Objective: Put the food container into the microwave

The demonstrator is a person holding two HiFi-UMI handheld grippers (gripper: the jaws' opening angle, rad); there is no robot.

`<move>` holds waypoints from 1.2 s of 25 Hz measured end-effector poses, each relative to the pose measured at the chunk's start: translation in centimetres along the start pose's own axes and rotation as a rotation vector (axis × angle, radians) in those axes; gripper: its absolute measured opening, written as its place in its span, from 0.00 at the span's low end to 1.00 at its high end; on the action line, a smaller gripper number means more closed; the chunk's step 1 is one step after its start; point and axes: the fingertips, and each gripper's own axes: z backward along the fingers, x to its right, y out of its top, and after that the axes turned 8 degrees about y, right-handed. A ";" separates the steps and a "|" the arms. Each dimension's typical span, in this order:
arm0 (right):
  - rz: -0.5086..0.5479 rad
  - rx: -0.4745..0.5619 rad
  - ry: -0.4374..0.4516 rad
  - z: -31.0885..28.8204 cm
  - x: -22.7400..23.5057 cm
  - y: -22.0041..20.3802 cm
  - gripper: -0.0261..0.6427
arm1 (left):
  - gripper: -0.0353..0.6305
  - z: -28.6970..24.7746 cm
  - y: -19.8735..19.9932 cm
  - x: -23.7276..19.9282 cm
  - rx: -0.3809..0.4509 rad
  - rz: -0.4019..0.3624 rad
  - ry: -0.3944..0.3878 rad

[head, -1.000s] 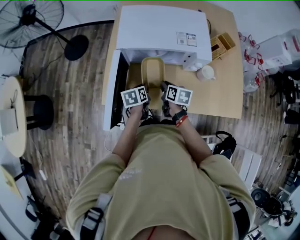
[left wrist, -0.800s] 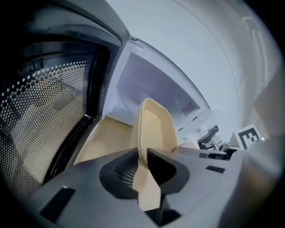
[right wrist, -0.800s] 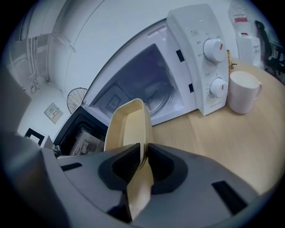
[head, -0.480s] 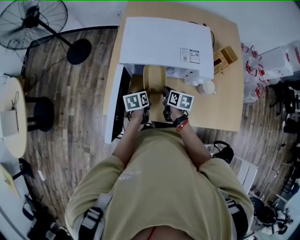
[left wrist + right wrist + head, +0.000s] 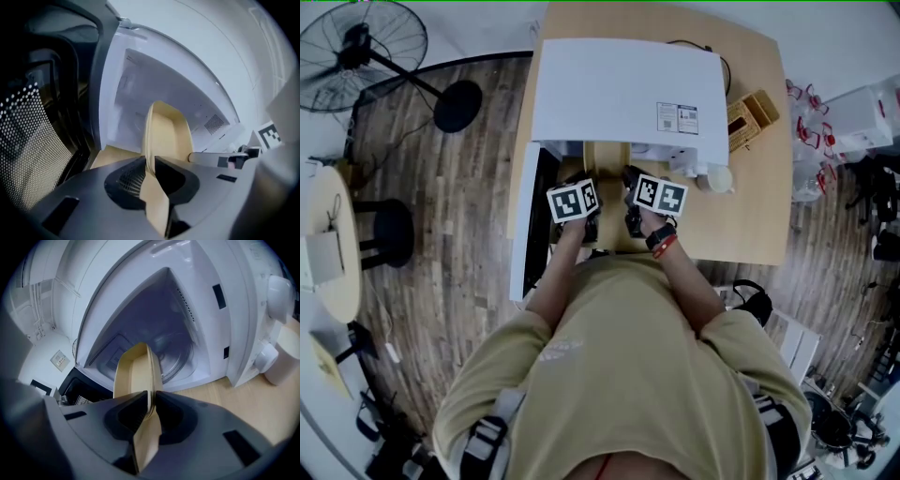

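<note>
Beige food container (image 5: 166,133) is held level by both rims, the left gripper (image 5: 150,169) clamped on one and the right gripper (image 5: 151,408) on the other. Its far end reaches into the open white microwave (image 5: 623,89), whose door (image 5: 528,220) is swung left.

Reads to me as makeshift lab or studio room. White microwave (image 5: 623,89) parked on plain wooden table (image 5: 750,202), plank floor (image 5: 450,216), pedestal fan (image 5: 361,47) off to my left, black stool (image 5: 386,230) by round side table (image 5: 323,248), plastic bin (image 5: 872,103) and black bag (image 5: 752,295) around edges.
</note>
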 end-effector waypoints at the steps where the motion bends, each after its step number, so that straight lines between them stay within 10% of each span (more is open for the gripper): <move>1: 0.003 -0.001 -0.003 -0.2 0.2 0.2 0.13 | 0.16 -0.3 0.1 0.1 -0.002 -0.003 0.001; 30: 0.058 0.118 0.060 -2.9 1.5 5.3 0.19 | 0.16 -4.5 6.0 2.0 0.097 -0.016 -0.089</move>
